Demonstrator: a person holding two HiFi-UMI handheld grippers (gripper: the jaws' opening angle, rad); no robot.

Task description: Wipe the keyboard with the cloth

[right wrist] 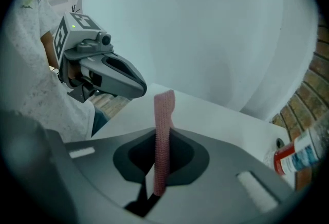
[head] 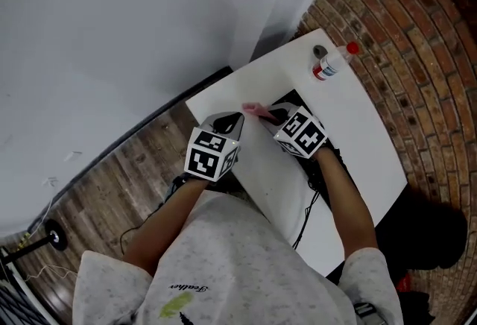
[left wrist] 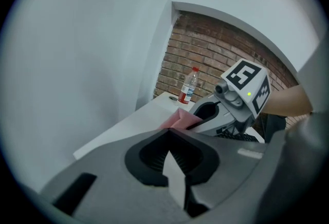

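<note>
The left gripper (left wrist: 167,134), jaws together on nothing, hovers over the left edge of the white table (head: 365,130); best keep it clear. Just right of it, the right gripper (right wrist: 162,141) pinches the pink knitted cloth (right wrist: 164,110) upright. I'd lower the cloth's free end flat onto the black keyboard (left wrist: 235,136) beneath.

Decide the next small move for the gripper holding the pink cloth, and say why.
Probably lower the right gripper until the cloth meets the keyboard. Its jaws are shut on the cloth, which sticks out past them free of any surface, and the keyboard lies just beneath that gripper.
</note>
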